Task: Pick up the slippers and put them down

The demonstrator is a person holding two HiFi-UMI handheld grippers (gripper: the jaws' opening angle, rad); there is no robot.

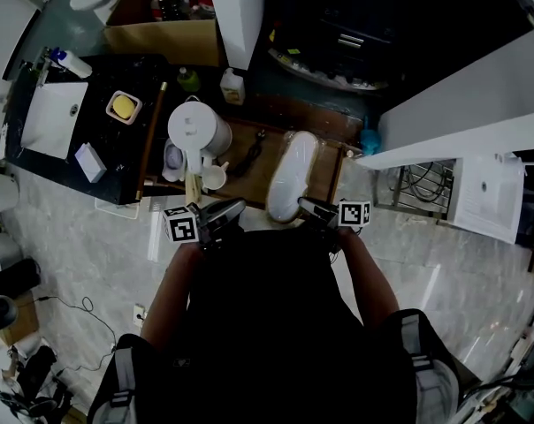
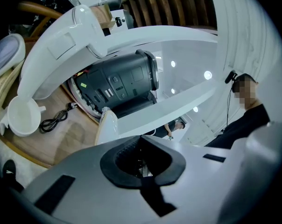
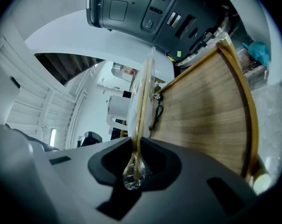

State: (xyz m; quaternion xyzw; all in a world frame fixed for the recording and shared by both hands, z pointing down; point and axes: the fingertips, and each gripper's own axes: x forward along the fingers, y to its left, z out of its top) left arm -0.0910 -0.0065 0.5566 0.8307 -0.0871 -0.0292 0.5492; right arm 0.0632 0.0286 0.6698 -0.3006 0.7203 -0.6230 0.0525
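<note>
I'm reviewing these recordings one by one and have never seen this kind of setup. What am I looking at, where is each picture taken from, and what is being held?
There is no robot here. A person holds a two-jaw hand tool in each hand: the left gripper and the right gripper, each carrying a marker cube. The head view looks steeply down from the person's head. The other two pictures come from cameras riding on the grippers, looking along their jaws.

On the brown wooden tray stand a white lidded jug and a small white cup, beside a black cable. The right gripper's jaws are closed on the edge of the flat white slippers in clear plastic wrap. I can't tell whether they rest on the tray. Nothing shows between the left gripper's jaws.
</note>
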